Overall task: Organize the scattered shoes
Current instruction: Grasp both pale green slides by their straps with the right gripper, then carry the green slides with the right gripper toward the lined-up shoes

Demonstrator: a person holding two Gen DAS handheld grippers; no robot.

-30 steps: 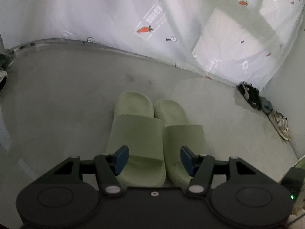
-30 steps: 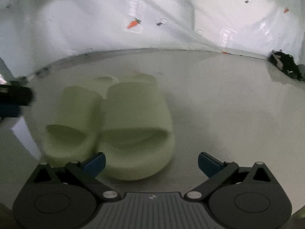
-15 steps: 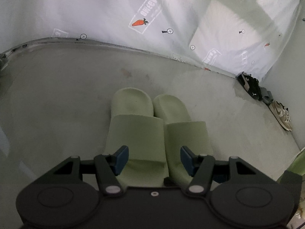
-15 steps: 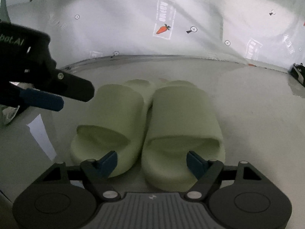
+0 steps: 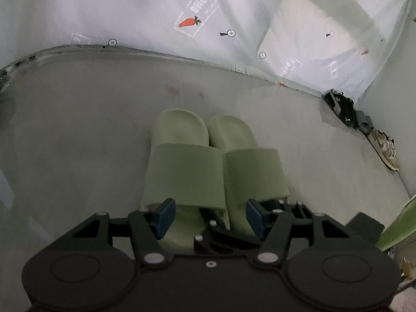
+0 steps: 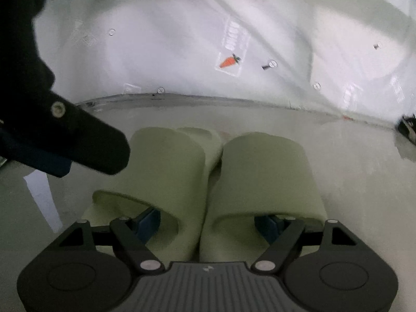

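In the left wrist view two slides sit side by side on the floor point(image 5: 78, 135) at the frame's centre, touching along their inner edges: the left slide point(image 5: 182, 166) and the right slide point(image 5: 249, 166). The left gripper point(image 5: 208, 217) fills the bottom, its fingers point(image 5: 165, 217) spread over the slides' near ends. Between them, lower still, the right gripper point(image 5: 223, 236) reaches in. A wall sheet point(image 5: 156, 13) spans the top. At the right edge, along the wall, lie a dark sneaker point(image 5: 340, 106) and below it a tan sneaker point(image 5: 384, 150).
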